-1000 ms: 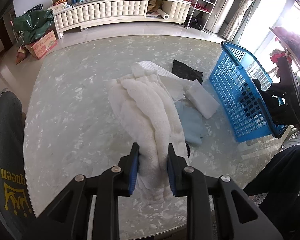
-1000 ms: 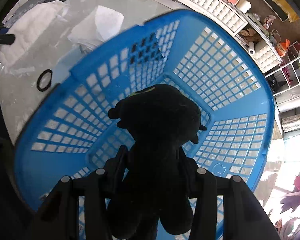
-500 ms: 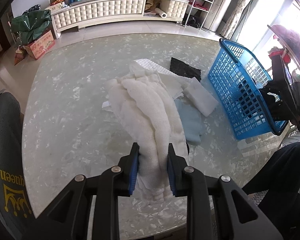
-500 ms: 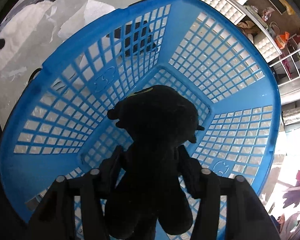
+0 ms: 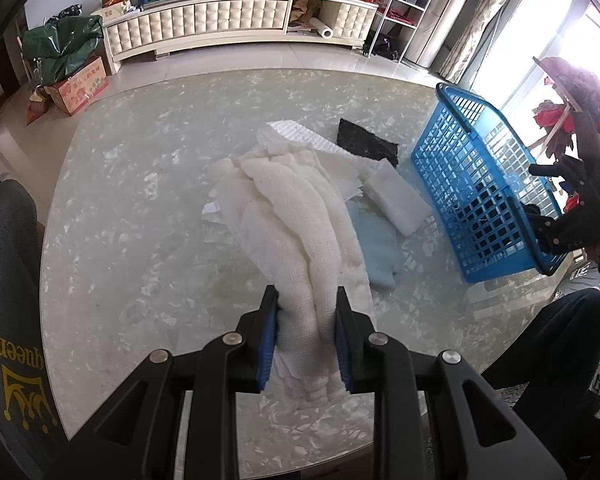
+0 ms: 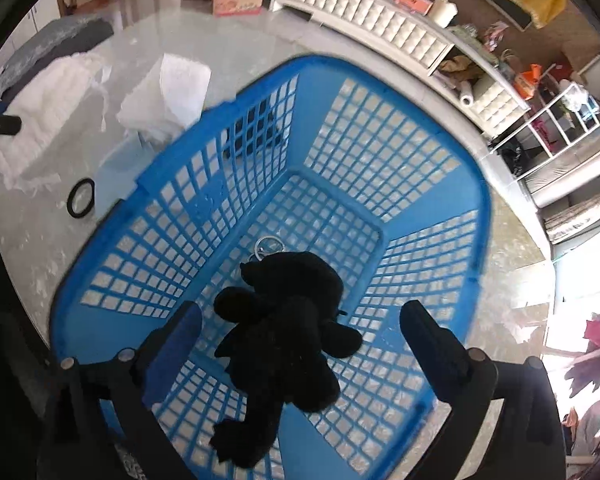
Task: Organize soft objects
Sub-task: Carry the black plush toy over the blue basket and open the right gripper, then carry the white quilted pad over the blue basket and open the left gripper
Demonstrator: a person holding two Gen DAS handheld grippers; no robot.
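Observation:
My left gripper (image 5: pixel 305 320) is shut on the near end of a white knitted towel (image 5: pixel 300 220) that lies across the glass table (image 5: pixel 140 240). A black plush toy (image 6: pixel 284 344) lies inside the blue basket (image 6: pixel 420 160), with a metal key ring (image 6: pixel 269 246) at its head. Above it my right gripper (image 6: pixel 300 336) has its jaws opening wide, and the pads do not touch the toy. In the left wrist view the blue basket (image 5: pixel 480 196) stands at the table's right, with the right gripper (image 5: pixel 556 216) over it.
Beside the towel lie a white foam block (image 5: pixel 396 196), a light blue cloth (image 5: pixel 376 248), a black cloth (image 5: pixel 366 144) and a white quilted pad (image 5: pixel 300 132). A black ring (image 6: pixel 82 199) lies on the table left of the basket. A dark chair back (image 5: pixel 8 300) is at the left.
My right gripper opened and rose, and the black plush toy dropped out of it into the basket. The left gripper and the towel stayed put.

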